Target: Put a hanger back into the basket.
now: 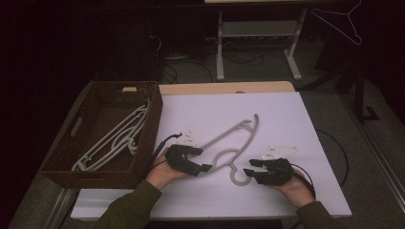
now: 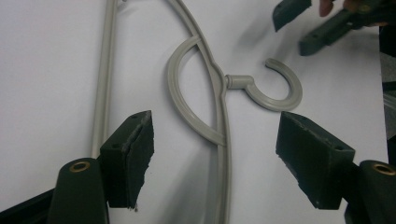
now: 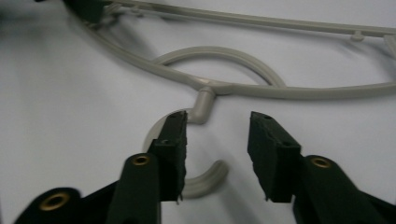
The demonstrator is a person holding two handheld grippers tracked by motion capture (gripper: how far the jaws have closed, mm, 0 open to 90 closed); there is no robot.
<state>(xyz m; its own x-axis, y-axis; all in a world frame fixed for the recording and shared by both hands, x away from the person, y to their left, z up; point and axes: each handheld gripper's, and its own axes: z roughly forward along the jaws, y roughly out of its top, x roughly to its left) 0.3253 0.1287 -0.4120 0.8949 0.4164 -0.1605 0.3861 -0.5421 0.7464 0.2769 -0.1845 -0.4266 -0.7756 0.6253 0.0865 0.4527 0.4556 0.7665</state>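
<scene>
Both tongs hang released over the grey hanger [image 1: 234, 143] lying flat on the bench [image 1: 286, 119]: left tongs [image 1: 203, 160] straddle its arm, right tongs [image 1: 252, 167] its hook, gripping nothing.

Grey hanger [image 1: 228, 143], brown wicker basket [image 1: 152, 125]

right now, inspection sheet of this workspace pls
surface: white table top, bare around the work
job's things: grey hanger lying flat on the top, hook toward the person; more grey hangers in the brown wicker basket at the left edge
clutter: nothing seen
grippers: left hand-held gripper open over the hanger's arm; right hand-held gripper open beside the hook, not gripping it
cables: black cable trailing from the left one
surroundings: dark floor, desk legs, white hanger hanging top right
</scene>
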